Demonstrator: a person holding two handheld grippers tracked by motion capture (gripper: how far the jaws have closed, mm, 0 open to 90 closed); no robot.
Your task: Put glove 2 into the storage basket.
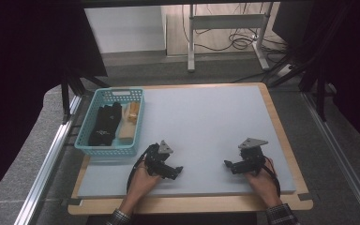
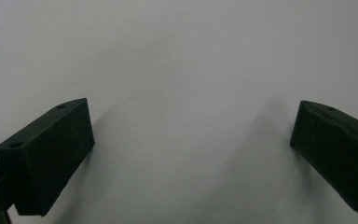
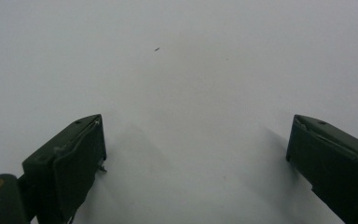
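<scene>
My left gripper (image 1: 177,171) rests low over the pale grey mat (image 1: 206,126) near its front edge, held by a hand from the bottom. In the left gripper view its two black jaws stand wide apart, with the left gripper (image 2: 191,128) open over bare mat. My right gripper (image 1: 228,164) sits to the right at the same depth, pointing left. The right gripper (image 3: 196,135) is also open, its jaws spread wide with nothing between them. A tiny dark speck (image 3: 157,48) lies on the mat ahead of it.
A teal plastic basket (image 1: 135,121) stands at the mat's left edge, holding a black folded item (image 1: 104,124) and a tan item (image 1: 129,123). The mat lies on a wooden board (image 1: 281,126). Metal rails run along both sides; a desk frame (image 1: 225,28) stands behind.
</scene>
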